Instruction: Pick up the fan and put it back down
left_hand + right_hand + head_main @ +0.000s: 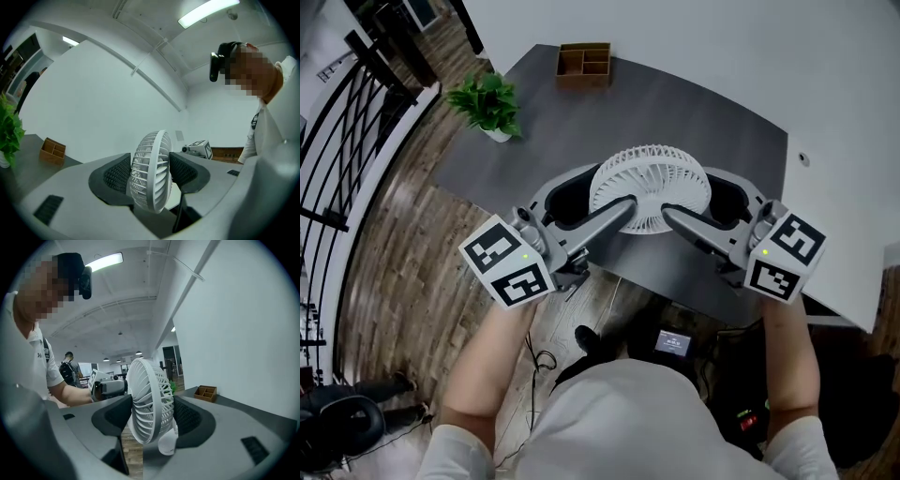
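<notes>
The dark grey table (694, 122) fills the middle of the head view, and over its near part is the fan (650, 183). It is all white, with a round cage of thin curved ribs running out from a small hub. Both gripper views catch it edge-on, standing upright (151, 171). The right gripper view shows a rounded white foot below the cage (168, 444). Whether that foot touches the table, I cannot tell.

Both tools are on it! The left gripper (614, 187) comes in from the person's left, jaws spread about as wide as the cage is deep. Its ribbed black pads (116, 176) sit against the cage front and back. The right gripper (686, 192) mirrors it from the other side, pads (190, 418) pressed on the cage the same way. The fan sits squarely between the two.

Further back, near the table's far left edge, a leafy green plant (490, 105) stands in a small white pot (497, 136). At the far edge by the wall rests a wooden organiser box (584, 64), divided into compartments. It is too small to read what lies inside.
</notes>
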Demonstrator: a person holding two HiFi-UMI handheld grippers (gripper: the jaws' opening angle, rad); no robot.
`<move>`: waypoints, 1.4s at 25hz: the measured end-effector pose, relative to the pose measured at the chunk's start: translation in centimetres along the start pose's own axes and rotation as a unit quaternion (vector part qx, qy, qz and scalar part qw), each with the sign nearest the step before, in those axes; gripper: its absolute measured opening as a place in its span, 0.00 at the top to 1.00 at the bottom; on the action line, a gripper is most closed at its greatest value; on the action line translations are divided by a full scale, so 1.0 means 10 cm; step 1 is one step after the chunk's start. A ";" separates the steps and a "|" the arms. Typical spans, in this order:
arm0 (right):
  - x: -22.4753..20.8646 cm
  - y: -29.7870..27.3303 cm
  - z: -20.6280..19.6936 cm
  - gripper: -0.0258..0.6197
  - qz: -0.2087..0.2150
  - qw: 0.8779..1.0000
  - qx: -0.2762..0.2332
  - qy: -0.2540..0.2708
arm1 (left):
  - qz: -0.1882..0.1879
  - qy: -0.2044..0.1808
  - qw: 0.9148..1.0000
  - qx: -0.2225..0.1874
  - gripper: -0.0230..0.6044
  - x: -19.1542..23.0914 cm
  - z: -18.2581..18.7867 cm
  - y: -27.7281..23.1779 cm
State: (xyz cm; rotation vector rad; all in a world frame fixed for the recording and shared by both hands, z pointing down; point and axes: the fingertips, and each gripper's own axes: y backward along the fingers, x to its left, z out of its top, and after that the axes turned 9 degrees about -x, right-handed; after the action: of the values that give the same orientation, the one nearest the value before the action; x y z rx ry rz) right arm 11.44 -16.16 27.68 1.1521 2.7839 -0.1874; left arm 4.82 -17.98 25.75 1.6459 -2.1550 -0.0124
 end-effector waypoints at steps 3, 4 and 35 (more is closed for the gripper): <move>-0.24 0.09 -0.05 0.52 -0.005 1.000 0.006 -0.002 | -0.002 0.000 1.000 0.011 0.52 0.07 -0.13 -0.23; -0.27 0.10 -0.07 0.52 -0.007 1.000 0.009 -0.002 | -0.004 0.001 1.000 0.014 0.52 0.08 -0.15 -0.25; -1.32 0.43 -0.91 0.52 -0.071 0.991 0.109 -0.022 | -0.022 0.033 0.990 0.136 0.52 0.57 -1.31 -1.00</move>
State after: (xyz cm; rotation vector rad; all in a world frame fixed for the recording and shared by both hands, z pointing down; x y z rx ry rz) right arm 23.17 -20.83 38.47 0.9750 2.8634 -0.5344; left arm 17.29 -23.00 36.93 1.8138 -2.1444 0.3315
